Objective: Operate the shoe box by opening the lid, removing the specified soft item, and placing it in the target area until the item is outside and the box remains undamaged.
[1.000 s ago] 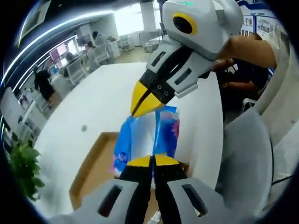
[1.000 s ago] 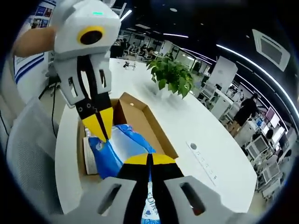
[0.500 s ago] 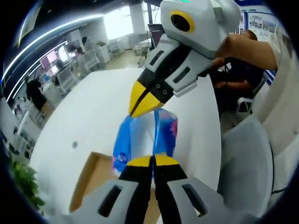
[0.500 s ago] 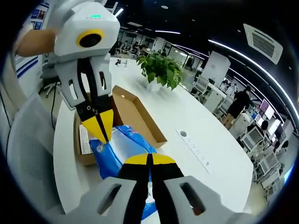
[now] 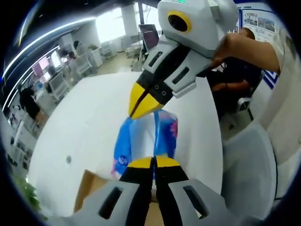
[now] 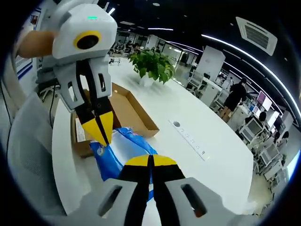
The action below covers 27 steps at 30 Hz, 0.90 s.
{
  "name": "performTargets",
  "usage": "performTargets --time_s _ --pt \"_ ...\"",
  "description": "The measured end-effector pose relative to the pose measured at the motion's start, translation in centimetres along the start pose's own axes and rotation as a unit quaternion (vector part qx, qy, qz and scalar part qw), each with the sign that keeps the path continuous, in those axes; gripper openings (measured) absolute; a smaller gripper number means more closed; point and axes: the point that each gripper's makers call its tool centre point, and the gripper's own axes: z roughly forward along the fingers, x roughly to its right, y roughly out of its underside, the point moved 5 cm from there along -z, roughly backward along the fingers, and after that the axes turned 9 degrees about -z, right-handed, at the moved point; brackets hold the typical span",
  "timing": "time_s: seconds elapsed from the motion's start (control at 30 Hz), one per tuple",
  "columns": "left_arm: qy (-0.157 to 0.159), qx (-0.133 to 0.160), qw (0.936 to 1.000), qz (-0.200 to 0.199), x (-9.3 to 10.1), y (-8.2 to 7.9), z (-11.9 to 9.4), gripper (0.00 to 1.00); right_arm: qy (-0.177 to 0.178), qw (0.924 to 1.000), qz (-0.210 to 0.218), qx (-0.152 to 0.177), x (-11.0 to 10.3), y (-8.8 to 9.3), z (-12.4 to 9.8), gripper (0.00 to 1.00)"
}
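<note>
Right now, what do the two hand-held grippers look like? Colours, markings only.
Both match. The right hand-held gripper has a light grey housing with a yellow-ringed dark lens and a green light on top, black jaw arms and yellow tips. The left hand-held gripper is built the same. The person wears a white sleeve.

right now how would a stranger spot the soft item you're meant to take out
Start at the long white table with the open brown shoe box. Beside the box, both grippers, left and right, pinch a soft pack. It is shiny blue plastic with pink print, unlike the plain cardboard.
</note>
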Motion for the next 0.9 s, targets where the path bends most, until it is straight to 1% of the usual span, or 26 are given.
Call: performTargets --time_s 0.3,0.43,0.53,0.9 --pt "0.02 -0.003 0.9998 0.008 0.5 -1.6 2.6 0.0 0.009 0.9996 0.028 -0.003 1.3 2.4 -1.0 0.0" --pt "0.033 -0.006 0.9994 0.011 0.7 -2.3 4.0 0.0 0.012 0.9991 0.039 -0.006 1.7 3.5 -1.3 0.0" --pt "0.039 -0.009 0.9991 0.012 0.8 -2.7 5.0 0.0 0.013 0.9987 0.048 -0.01 2.1 4.6 -1.5 0.0" --pt "0.058 -0.014 0.9981 0.013 0.8 -4.2 8.3 0.0 0.017 0.9974 0.068 -0.021 3.6 7.5 -2.1 0.0"
